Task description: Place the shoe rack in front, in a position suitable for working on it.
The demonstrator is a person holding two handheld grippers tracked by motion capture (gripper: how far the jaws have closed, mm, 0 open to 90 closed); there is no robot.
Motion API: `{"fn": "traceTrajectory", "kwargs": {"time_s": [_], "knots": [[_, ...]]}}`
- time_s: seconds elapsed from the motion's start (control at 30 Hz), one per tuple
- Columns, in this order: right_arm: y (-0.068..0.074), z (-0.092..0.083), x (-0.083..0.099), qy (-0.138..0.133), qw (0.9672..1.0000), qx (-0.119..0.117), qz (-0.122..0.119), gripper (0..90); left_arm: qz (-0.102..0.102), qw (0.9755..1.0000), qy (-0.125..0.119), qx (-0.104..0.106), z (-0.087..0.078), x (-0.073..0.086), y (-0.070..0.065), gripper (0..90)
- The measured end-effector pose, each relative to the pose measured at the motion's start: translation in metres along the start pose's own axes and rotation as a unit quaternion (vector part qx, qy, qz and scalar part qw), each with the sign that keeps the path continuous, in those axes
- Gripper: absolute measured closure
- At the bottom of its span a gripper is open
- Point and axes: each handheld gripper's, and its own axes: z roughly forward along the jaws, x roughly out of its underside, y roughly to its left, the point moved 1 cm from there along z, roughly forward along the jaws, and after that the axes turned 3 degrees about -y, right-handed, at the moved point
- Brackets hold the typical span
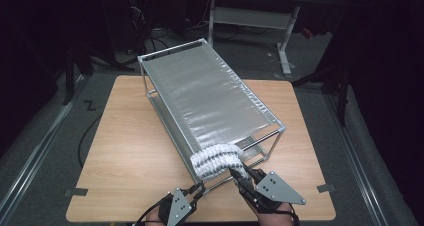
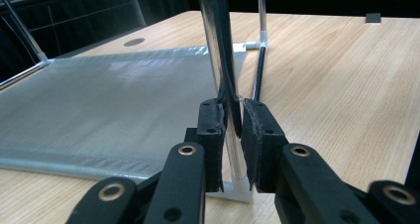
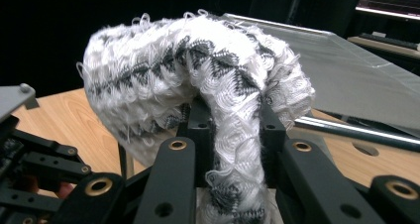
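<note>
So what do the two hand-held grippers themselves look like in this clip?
Both are built of black linkage bars with brass-coloured pivot pins and flat black pads on the jaws. The left hand-held gripper and the right hand-held gripper each carry a grey three-cornered plate on top, dotted with small holes. A black cable trails from the left one toward the table's near edge. No sleeves can be made out.

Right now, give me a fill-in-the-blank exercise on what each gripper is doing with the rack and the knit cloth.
1. The left gripper is shut on an upright ____ of the metal rack.
2. The right gripper is shut on the white and grey ____.
3. That cloth is draped over the rack's ____ corner, the one closest to the person.
4. The rack stands on a ____ table.

Missing words: post; knit cloth; near; wooden
</note>
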Motion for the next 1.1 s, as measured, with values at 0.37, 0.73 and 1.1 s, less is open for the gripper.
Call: {"fn": "traceTrajectory", "kwargs": {"time_s": [0.37,0.73,1.1], "knots": [[-0.021,-0.003,0.008,0.014,0.9993,0.03,0.015,75.8,0.0,0.9998,-0.019,0.001,0.002,-0.004,-0.001,77.8],[-0.023,-0.013,-0.006,-0.019,0.9988,0.044,0.014,76.8,-0.041,0.9991,0.005,0.013,0.024,-0.004,0.0,53.3],[-0.065,-0.009,-0.037,-0.057,0.9886,0.139,0.01,76.8,-0.033,0.9991,0.022,0.014,0.026,0.0,0.001,79.0]]}}
